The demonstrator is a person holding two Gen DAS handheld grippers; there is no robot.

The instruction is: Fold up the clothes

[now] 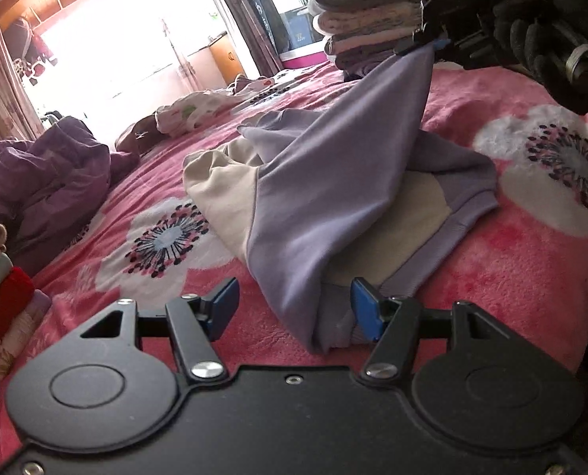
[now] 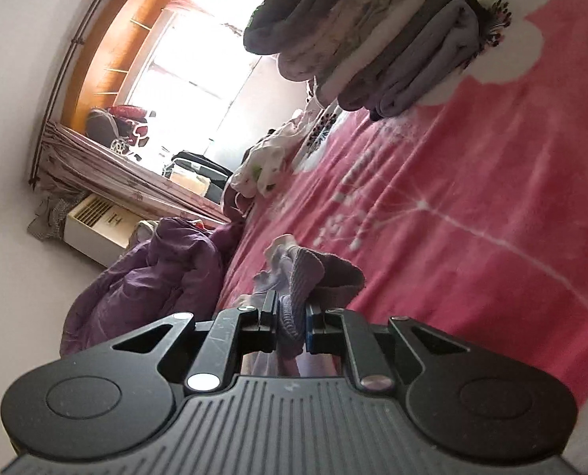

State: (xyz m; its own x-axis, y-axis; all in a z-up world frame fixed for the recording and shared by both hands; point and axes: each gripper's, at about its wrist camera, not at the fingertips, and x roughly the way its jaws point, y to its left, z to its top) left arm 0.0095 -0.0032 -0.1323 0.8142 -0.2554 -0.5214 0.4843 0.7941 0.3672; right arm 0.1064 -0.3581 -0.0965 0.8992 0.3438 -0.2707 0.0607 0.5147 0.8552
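The right claw [image 2: 292, 326] is closed on a ribbed lilac edge of the sweatshirt [image 1: 325, 182], probably a cuff or a hem corner, and holds it up in the air, so the cloth hangs from it like a tent down to the bed [image 1: 511, 261]. The grip takes only a small bunch of the rib. I think this is the first risk: if the person pulls further, the thin pinch may slip out and the raised part will fall in a heap.

The left claw [image 1: 295, 308] stands about half open and holds nothing. One blue pad [image 1: 367, 312] is touching or just beside the near corner of the sweatshirt, and the other pad is apart from it, over the pink blanket. If this claw closes now, it may catch the fluffy blanket together with the cloth, or take only one layer, and then the fold will come out crooked. Also, a stack of folded clothes [image 1: 367, 19] stands near the lifted corner, behind it; a wide swing of the right hand could push it over.

The sweatshirt itself lies in the middle of the bed. It is lilac with cream panels and a ribbed lilac band along the lower edge. It looks soft and quite thick, crumpled on the far side and not yet flat.
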